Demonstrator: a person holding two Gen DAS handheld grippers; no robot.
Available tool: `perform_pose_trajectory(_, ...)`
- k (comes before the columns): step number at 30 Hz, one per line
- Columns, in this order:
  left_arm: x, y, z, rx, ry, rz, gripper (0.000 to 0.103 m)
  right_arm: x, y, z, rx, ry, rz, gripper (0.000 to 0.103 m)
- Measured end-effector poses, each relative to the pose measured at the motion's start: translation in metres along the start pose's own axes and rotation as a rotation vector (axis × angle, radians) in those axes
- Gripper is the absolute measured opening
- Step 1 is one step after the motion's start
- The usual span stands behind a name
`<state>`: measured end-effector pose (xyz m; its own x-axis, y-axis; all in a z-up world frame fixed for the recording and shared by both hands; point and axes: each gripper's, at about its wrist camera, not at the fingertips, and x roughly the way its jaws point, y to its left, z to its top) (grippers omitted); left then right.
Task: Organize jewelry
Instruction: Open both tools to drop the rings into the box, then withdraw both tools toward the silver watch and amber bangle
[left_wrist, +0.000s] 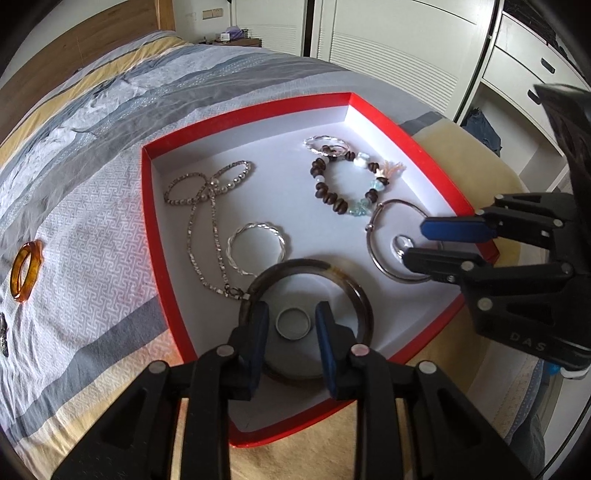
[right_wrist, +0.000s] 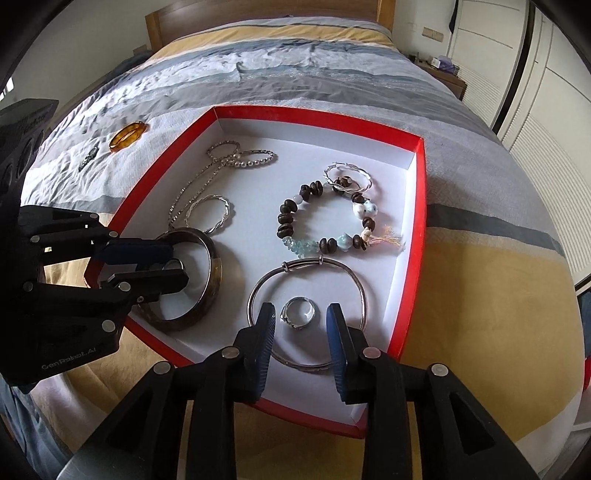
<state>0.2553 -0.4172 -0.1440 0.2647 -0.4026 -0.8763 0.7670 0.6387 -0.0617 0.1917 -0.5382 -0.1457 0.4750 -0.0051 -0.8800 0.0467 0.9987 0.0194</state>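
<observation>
Between the left fingers: a small flat ring (left_wrist: 293, 324) lies on the white floor of the red box (left_wrist: 258, 110), inside the big dark bangle (left_wrist: 354, 291).
Left gripper (left_wrist: 291, 325): its fingers are partly apart, one on each side of the small flat ring; they do not squeeze it, and I cannot tell if they touch it.
Between the right fingers: a silver ring (right_wrist: 298, 313) lies inside the thin silver hoop (right_wrist: 364, 295).
Right gripper (right_wrist: 301, 325): its fingers are apart with a gap on both sides of the silver ring; it holds nothing.
Ahead of the left fingers: a twisted silver bangle (left_wrist: 258, 247) and a long chain (left_wrist: 207, 206) with a pearl bracelet (left_wrist: 232, 179) lying over it.
Ahead of the right fingers: a brown bead bracelet (right_wrist: 325, 221) with blue stones, touching a second twisted bangle (right_wrist: 347, 177) at the far side.
Off to the left, outside the box: an orange ring (left_wrist: 25, 271) and a small dark piece (right_wrist: 88, 158) lie on the bed cover (left_wrist: 92, 192).
Done so far: most of the jewelry is in the box, I think.
Left to do: the two things on the bed cover likely need to go in, and the pile at the far side could be spread out.
</observation>
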Motion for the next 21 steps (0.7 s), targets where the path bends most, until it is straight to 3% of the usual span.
perform_pose_trajectory(3,-0.020,0.004,0.003,-0.023,-0.026,-0.001,0.026,-0.018,-0.001,-0.003,0.025,-0.024,-0.005,0.029)
perform_pose_trajectory(9,-0.093,0.013,0.001,-0.055,-0.151,0.048,0.026,-0.078,-0.002,-0.016,0.084,-0.102,-0.019,0.033)
perform_pose_trajectory(15,-0.158,0.017,-0.028,-0.096,-0.195,0.126,0.026,-0.141,0.019,-0.035,0.113,-0.184,-0.010,0.043)
perform_pose_trajectory(21,-0.213,0.004,-0.068,-0.134,-0.222,0.191,0.026,-0.187,0.056,-0.058,0.127,-0.257,0.029,0.045)
